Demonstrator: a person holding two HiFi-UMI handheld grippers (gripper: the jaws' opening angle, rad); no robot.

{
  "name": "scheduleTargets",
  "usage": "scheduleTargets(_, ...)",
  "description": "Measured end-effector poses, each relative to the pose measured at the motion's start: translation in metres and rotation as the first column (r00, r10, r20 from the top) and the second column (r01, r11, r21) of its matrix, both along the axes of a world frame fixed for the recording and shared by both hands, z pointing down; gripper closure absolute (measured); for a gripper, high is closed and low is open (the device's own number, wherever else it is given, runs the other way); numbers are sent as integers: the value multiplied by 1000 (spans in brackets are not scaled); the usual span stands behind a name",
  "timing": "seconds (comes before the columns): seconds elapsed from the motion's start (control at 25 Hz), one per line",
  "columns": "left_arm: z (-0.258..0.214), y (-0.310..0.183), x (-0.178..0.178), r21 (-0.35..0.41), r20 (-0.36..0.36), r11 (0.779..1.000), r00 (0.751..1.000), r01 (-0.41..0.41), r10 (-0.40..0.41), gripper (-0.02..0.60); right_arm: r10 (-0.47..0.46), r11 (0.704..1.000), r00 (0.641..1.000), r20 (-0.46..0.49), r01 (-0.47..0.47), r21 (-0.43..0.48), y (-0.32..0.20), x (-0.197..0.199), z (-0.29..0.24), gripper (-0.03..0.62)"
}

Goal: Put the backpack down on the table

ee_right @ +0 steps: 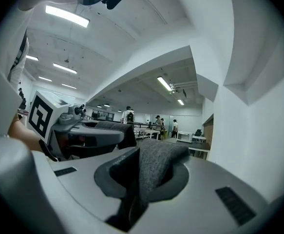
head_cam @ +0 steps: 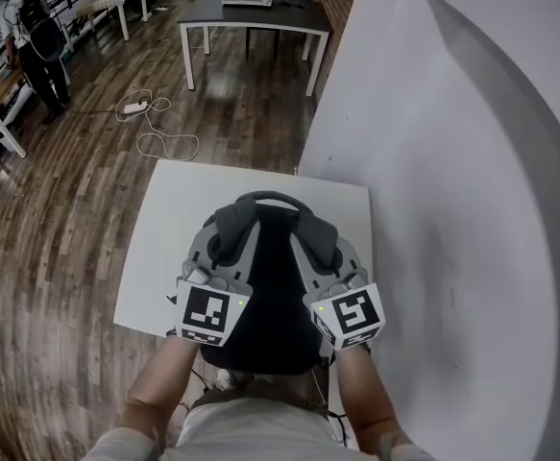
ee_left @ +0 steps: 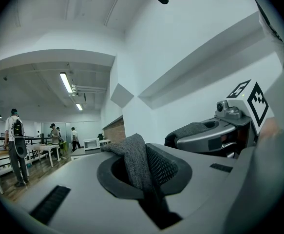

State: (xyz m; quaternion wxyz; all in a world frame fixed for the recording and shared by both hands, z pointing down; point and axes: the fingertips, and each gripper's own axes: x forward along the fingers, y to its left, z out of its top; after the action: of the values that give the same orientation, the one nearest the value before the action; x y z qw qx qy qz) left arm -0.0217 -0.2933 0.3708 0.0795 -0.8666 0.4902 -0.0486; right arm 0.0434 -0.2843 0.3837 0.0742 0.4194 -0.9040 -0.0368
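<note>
A black and grey backpack point(head_cam: 265, 296) hangs over the near end of a white table point(head_cam: 164, 229), its top handle toward the far side. My left gripper point(head_cam: 218, 259) is shut on the left shoulder strap point(ee_left: 134, 165), a grey knit band pinched between the jaws. My right gripper point(head_cam: 324, 262) is shut on the right shoulder strap point(ee_right: 154, 172) in the same way. Each gripper view shows the other gripper alongside, also holding its strap: the right gripper point(ee_left: 215, 133) and the left gripper point(ee_right: 83, 130). Whether the backpack's bottom touches the table is hidden.
A white wall point(head_cam: 452, 161) runs close along the table's right side. Wooden floor lies to the left with a coiled cable point(head_cam: 159, 133). A dark table point(head_cam: 251, 12) with a white appliance stands farther back. A person point(head_cam: 39, 46) stands at the far left.
</note>
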Motion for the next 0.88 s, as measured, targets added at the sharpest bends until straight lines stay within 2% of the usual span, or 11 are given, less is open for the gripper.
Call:
scheduleTargets(0.4,41,-25,4,-84,33,996,999,2,1,529,14,998,997,-77,-18,-64,-28,2,41,537)
scheduleTargets(0.64,72,-42,0,-162,41,987,999,5,1,529,4,990,995,-102,-19,-142,-43,2,75,537)
scheduleTargets(0.88,111,-55,3,-226,99,974,995,27,-5,529,4,978,989,-151,-35,-207,-56,5,111,537)
